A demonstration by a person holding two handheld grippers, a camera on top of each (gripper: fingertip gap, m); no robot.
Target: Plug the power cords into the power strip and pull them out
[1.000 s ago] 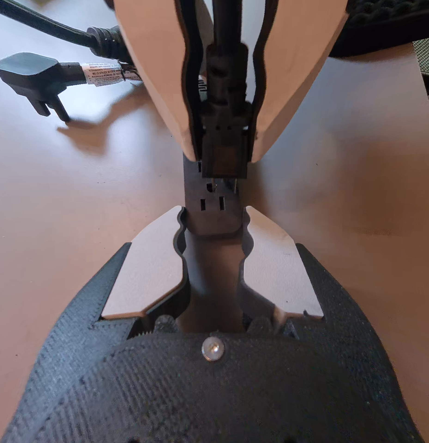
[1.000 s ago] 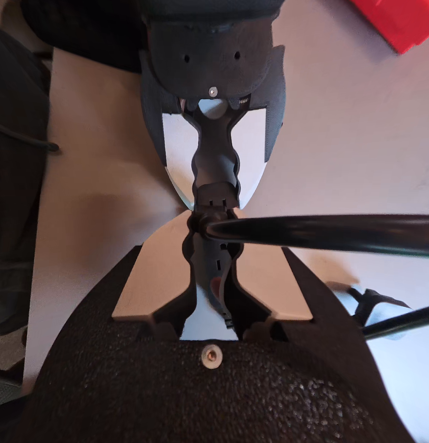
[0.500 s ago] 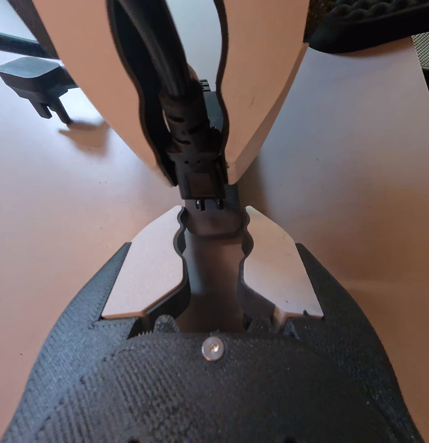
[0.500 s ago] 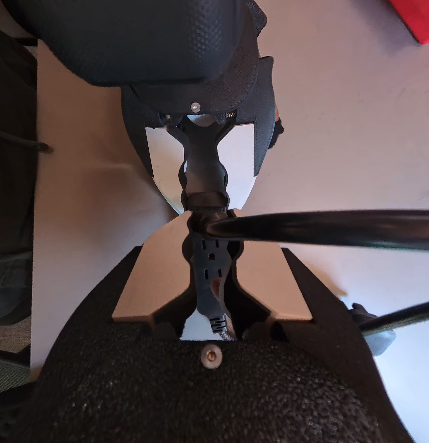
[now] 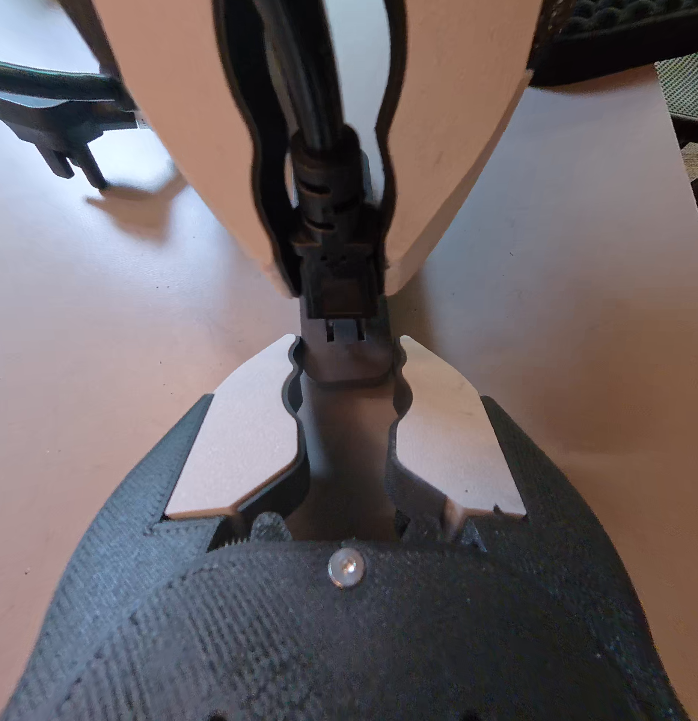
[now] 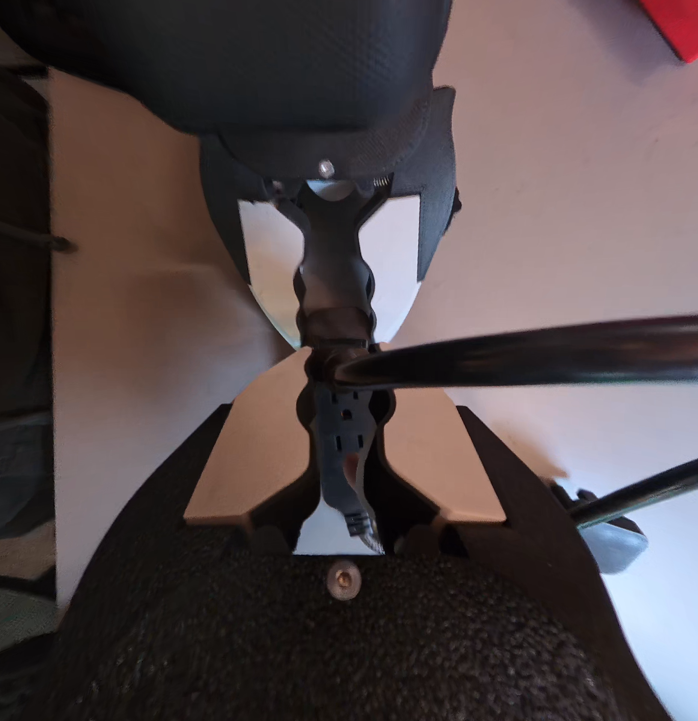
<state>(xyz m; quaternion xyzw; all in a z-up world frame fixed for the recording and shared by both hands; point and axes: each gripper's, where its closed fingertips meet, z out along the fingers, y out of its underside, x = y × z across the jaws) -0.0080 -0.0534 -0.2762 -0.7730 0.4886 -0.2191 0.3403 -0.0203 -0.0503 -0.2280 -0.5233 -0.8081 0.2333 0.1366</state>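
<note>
Strip (image 5: 345, 361), black, lies on the table (image 5: 105, 312) with its end clamped between the left gripper (image 5: 346, 353) tips. Right gripper (image 6: 341, 364) is closed on a plug (image 5: 337, 281) whose prongs sit at the strip's end socket. Its cord (image 6: 534, 355) sweeps toward 3 o'clock, crossing the right wrist view. A loose plug (image 5: 54, 128) rests at 10 o'clock; a red object (image 6: 686, 27) at 1 o'clock.

Pale pinkish tabletop (image 5: 105, 331), soft shadows, red object (image 6: 686, 27) at far corner
</note>
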